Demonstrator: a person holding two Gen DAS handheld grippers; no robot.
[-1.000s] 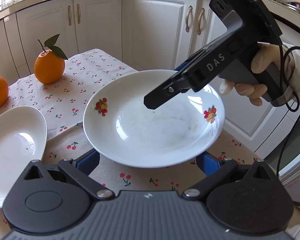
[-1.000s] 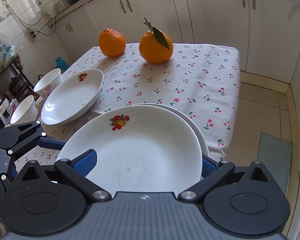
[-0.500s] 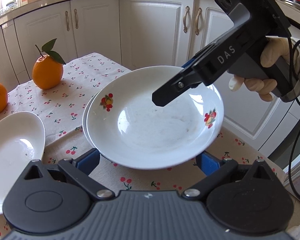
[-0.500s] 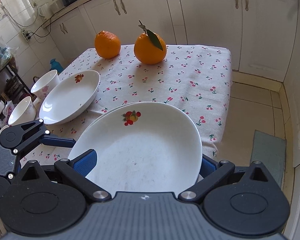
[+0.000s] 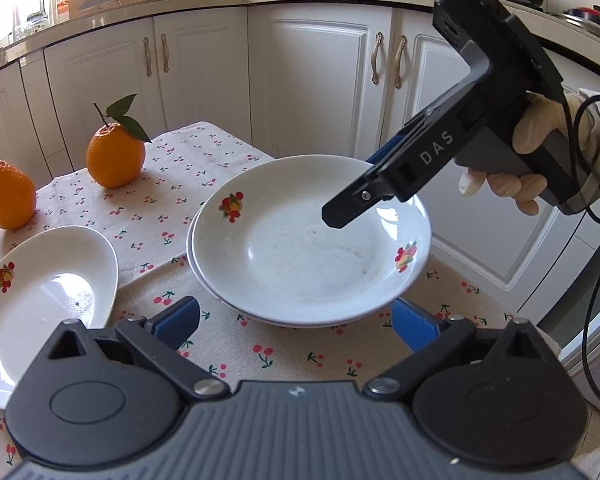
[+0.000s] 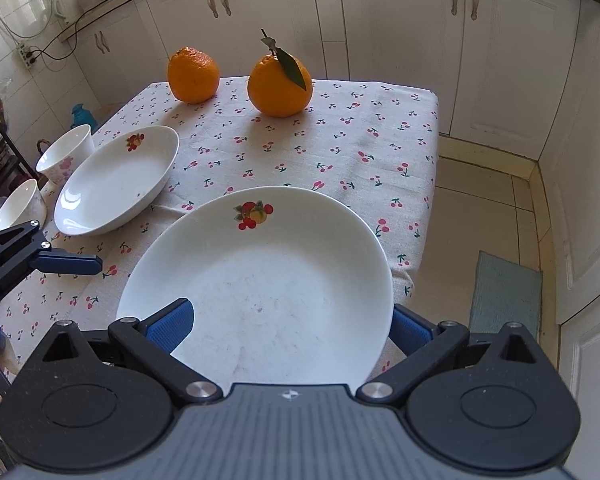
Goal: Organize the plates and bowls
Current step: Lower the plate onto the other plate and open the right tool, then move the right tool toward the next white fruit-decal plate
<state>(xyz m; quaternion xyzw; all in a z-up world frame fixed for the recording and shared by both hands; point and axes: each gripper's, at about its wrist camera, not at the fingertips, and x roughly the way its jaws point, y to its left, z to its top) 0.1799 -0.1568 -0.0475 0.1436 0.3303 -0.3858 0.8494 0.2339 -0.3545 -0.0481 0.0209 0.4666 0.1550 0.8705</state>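
A white plate with a fruit print [image 5: 308,248] sits stacked on a second white plate [image 5: 196,258] near the table's corner; it also shows in the right wrist view [image 6: 268,280]. My right gripper [image 6: 288,320] is open, its blue fingers either side of the top plate's near rim; in the left wrist view its finger [image 5: 352,204] hovers over the plate. My left gripper [image 5: 296,320] is open and empty, just short of the stack. A white oval dish [image 5: 36,304] lies to the left, also in the right wrist view [image 6: 116,180].
Two oranges [image 6: 194,76] [image 6: 280,84] stand at the far side of the cherry-print tablecloth [image 6: 340,140]. A white cup [image 6: 66,154] and a small bowl [image 6: 18,206] stand at the left edge. White cabinets [image 5: 320,80] and tiled floor [image 6: 484,200] surround the table.
The top plate has come down onto the second plate. My left gripper has let it go and drawn back; my right gripper has pulled back a little.
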